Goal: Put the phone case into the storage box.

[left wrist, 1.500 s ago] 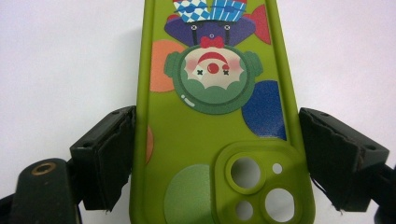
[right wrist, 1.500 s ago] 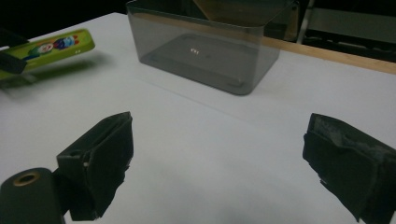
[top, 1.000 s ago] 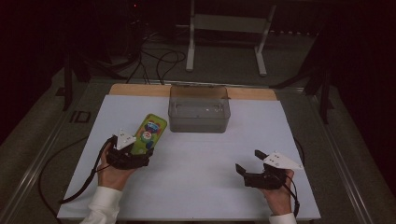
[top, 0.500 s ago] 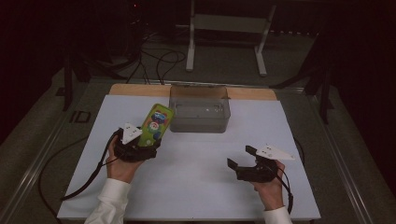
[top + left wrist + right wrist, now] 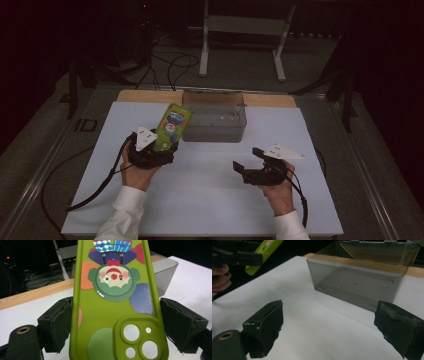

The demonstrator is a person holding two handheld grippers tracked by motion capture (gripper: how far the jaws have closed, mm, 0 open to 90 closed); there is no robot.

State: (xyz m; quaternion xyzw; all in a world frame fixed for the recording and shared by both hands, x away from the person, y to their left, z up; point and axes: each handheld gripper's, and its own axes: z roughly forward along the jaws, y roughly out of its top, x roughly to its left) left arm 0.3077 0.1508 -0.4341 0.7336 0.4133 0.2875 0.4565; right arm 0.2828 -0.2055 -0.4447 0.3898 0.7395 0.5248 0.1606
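Note:
A lime-green phone case (image 5: 172,127) with a clown picture is held off the table, tilted toward the far side, with my left gripper (image 5: 152,150) shut on its lower half. In the left gripper view the case (image 5: 112,315) stands between both black pads (image 5: 58,325), camera cut-out nearest me. A clear grey plastic box (image 5: 214,131), open on top, stands at the far middle just right of the case. My right gripper (image 5: 248,161) hovers open and empty near the table's right front. Its view faces the box (image 5: 362,282), with the case (image 5: 265,250) at upper left.
A white sheet (image 5: 200,200) covers the table, with a wooden strip (image 5: 145,96) along its far edge. Cables (image 5: 95,185) trail from both grippers off the front. A metal stand (image 5: 242,30) and dark floor cables lie beyond the table.
My left gripper has carried the phone case forward and to the right, closer to the box. My right gripper has moved left and slightly forward, still open.

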